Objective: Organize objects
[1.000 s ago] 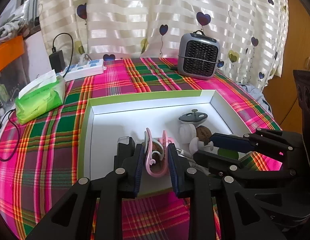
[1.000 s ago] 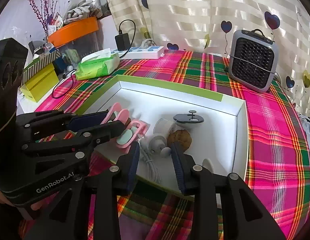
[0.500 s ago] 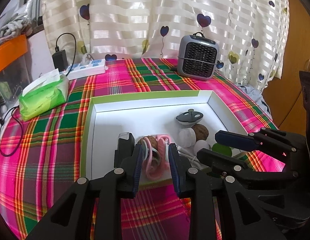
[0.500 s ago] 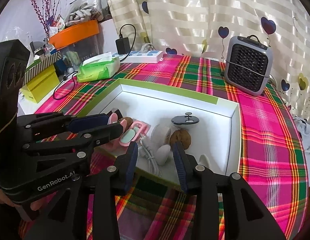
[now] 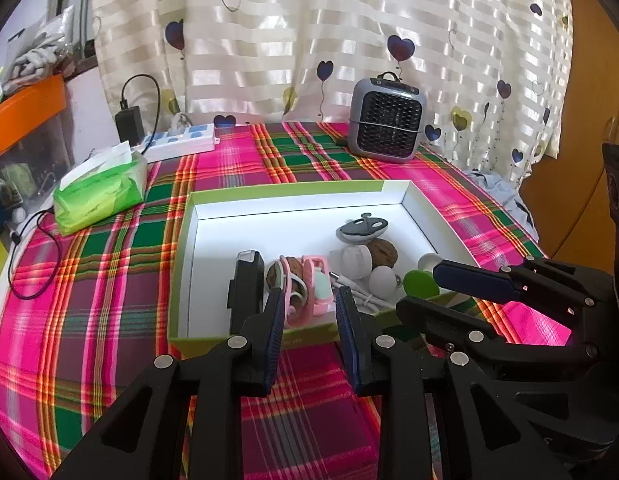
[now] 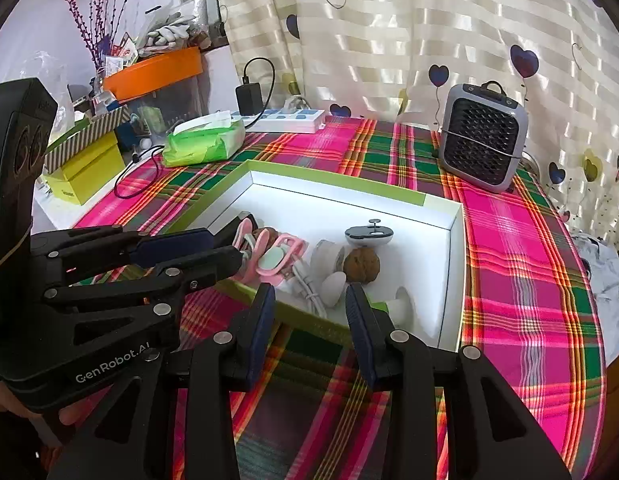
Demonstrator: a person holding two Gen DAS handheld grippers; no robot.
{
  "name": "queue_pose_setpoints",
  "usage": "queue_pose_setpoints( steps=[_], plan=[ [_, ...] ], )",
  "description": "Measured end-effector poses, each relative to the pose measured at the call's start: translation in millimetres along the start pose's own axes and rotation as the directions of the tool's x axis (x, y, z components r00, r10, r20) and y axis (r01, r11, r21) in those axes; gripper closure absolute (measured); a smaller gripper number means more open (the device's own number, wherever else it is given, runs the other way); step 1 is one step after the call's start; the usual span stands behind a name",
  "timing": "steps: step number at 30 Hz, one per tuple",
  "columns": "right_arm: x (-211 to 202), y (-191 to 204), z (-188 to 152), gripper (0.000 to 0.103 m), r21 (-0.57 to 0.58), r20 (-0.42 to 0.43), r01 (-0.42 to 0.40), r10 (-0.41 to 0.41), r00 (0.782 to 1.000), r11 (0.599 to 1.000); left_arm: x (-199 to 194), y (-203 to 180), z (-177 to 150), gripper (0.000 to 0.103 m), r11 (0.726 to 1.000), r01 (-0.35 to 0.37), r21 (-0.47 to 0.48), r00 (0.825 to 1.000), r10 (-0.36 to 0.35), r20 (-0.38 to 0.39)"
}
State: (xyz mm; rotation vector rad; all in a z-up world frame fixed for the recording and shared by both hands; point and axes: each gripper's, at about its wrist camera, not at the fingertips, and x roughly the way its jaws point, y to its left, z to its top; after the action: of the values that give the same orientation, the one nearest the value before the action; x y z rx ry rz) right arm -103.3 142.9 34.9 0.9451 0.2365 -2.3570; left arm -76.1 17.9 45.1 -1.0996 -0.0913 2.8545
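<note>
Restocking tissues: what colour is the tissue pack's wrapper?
Bright green, with white tissue on top; tissue pack shows best in the right wrist view.

A curtained corner around a plaid-covered table

Ahead of the gripper a cream striped curtain (image 5: pixel 309 40) printed with dark and yellow hearts hangs behind the table and glows with daylight. The pink, green and orange plaid tablecloth (image 5: pixel 109 280) covers the table beneath and in front of the gripper. A small grey fan heater (image 5: pixel 385 120) stands far ahead to the right, just before the curtain. Ahead to the left lie a white power strip (image 5: pixel 181 144) with a black adapter (image 5: pixel 129 124) beside it, and nearer, a green tissue pack (image 5: pixel 99 192). Far left, an orange tray (image 6: pixel 153 72) sits on cluttered shelving beside a white wall (image 6: pixel 29 40). A brown wooden panel (image 5: pixel 589 120) stands to the right.
</note>
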Motion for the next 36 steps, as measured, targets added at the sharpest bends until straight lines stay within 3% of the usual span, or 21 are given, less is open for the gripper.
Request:
queue_pose_setpoints(
  steps=[9, 23, 36],
  plan=[
    [-14, 8, -10, 0.065, 0.012, 0.001, 0.012, -0.012, 1.000, 1.000, -21, -7, -16, 0.079, 1.000, -0.010, -0.007, 1.000, 0.010, 0.001],
    [15, 6, -41, 0.065, 0.046, -0.138, 0.016, -0.010, 0.990, 0.999, 9, -5, -42, 0.080, 0.998, -0.057, -0.018, 0.990, 0.054, -0.127],
    [19, 7, -38, 0.065, 0.037, -0.139, 0.035, -0.029, 0.990, 0.999, 12, -3, -40, 0.080, 0.997, -0.074, -0.021, 0.988, 0.070, -0.135]
  ],
)
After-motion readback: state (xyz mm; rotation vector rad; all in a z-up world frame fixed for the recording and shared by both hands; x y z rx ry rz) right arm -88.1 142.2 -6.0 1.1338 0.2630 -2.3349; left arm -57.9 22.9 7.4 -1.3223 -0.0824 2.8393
